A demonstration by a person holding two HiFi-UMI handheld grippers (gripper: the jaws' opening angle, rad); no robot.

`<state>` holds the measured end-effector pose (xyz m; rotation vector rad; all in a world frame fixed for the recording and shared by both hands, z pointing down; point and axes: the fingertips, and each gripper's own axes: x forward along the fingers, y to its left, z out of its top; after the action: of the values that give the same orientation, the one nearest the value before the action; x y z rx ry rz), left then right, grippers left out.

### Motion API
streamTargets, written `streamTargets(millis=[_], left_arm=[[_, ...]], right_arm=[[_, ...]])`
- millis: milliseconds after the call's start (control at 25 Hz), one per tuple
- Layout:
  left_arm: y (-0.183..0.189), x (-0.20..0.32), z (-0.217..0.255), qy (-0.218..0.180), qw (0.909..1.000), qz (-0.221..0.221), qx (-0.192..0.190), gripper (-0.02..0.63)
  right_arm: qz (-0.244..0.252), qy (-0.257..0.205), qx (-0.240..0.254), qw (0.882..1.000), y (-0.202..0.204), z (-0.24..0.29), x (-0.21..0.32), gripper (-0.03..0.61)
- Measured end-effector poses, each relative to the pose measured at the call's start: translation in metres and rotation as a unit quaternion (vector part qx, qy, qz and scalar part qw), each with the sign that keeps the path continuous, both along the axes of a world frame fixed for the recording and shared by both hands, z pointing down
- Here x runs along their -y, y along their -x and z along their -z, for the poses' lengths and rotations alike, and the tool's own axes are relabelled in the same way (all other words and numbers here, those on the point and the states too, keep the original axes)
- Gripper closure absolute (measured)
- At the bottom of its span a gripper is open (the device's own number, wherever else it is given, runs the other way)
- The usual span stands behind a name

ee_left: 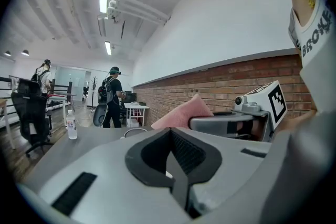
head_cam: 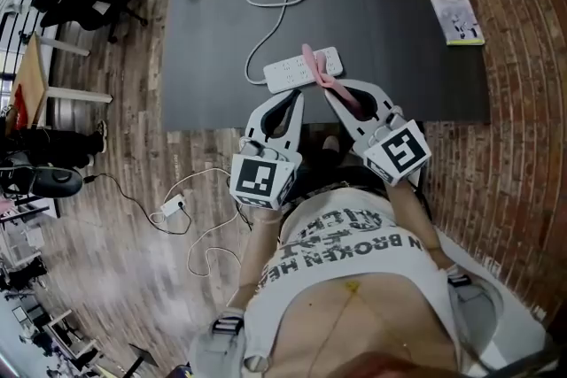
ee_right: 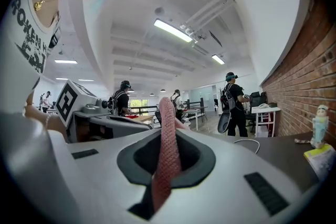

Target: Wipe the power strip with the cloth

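The pink cloth (head_cam: 316,72) — soft, light, limp — is pinched fast in the right gripper (head_cam: 332,93) over the near edge of the power strip (head_cam: 288,73), which is judged light, rigid and apt to slide unless steadied at its near end by the left gripper (head_cam: 297,97), closed and empty just beside it.

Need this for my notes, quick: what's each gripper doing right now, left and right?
Left gripper: closed, nothing in it.
Right gripper: closed on the pink cloth.
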<state>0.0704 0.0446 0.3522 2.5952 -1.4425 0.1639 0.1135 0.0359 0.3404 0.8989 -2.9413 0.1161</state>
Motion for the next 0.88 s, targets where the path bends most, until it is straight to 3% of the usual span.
streamTargets(millis=[240,880], left_arm=[[0.014,0.021,-0.003,0.008,1.0000,-0.002,-0.004,0.606],[0.054,0.089,-0.009,-0.001,0.9973,-0.073,-0.011,0.606]], right_arm=[[0.001,0.006,-0.006,1.000,0.012,-0.002,0.017,0.561],[-0.041,0.004,-0.026,0.999,0.065,-0.012,0.076,0.561]])
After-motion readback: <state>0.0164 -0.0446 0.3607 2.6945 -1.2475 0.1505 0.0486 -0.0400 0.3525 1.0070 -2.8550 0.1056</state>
